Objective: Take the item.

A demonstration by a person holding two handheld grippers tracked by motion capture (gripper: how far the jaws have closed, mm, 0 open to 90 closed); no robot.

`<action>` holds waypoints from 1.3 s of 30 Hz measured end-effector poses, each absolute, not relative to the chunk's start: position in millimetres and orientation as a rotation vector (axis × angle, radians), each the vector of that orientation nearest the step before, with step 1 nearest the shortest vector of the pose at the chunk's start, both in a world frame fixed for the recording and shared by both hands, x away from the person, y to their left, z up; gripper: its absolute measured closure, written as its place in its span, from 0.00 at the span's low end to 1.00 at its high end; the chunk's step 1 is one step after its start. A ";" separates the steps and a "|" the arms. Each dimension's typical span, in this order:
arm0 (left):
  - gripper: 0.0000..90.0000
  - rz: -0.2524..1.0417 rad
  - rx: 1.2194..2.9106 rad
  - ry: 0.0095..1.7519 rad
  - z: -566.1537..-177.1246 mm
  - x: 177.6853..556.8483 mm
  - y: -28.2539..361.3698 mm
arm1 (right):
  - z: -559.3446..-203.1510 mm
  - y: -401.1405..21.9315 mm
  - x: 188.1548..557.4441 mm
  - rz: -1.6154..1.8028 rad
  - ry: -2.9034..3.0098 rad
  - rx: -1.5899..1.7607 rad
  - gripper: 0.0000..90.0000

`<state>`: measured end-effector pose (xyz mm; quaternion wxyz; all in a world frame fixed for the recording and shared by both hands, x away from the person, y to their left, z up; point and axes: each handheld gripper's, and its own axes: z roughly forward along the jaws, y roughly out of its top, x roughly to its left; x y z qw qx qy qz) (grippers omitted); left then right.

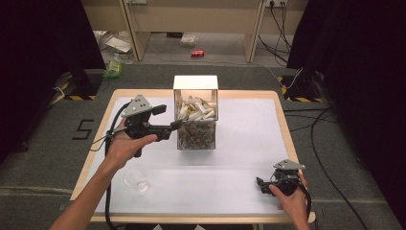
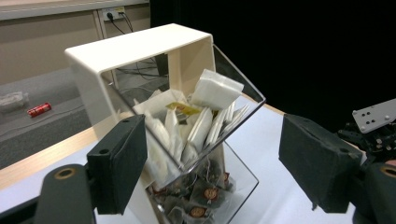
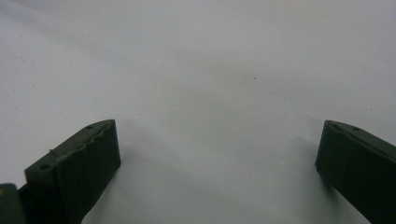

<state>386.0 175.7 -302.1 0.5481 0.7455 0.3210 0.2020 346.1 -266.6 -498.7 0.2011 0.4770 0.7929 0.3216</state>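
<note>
A clear dispenser box (image 1: 196, 115) with a white hood (image 2: 140, 46) stands at the back middle of the table. White sachets (image 2: 205, 121) fill its upper bin, and dark sachets (image 2: 205, 196) lie in the lower one. My left gripper (image 1: 176, 125) is held just left of the box and points at it. Its jaws are open, framing the upper bin without touching it (image 2: 212, 154). My right gripper (image 1: 260, 184) rests low near the front right edge. It is open over the bare white surface, with nothing between its jaws (image 3: 217, 149).
A clear plastic cup (image 1: 137, 178) stands near the front left, below my left forearm. The white table mat (image 1: 249, 139) has a wooden rim. On the floor behind are a red can (image 1: 197, 53), cables and black curtains.
</note>
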 end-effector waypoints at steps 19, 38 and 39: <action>0.26 0.501 1.815 0.746 -293.5 409.6 130.3 | -498.6 -266.7 346.0 0.898 2.215 1.332 0.00; 0.26 0.505 1.882 0.802 -302.8 437.2 102.8 | -498.7 -266.7 346.0 0.899 2.215 1.332 0.00; 0.27 0.506 1.884 0.807 -303.3 439.1 102.9 | -498.6 -266.8 346.0 0.898 2.217 1.332 0.00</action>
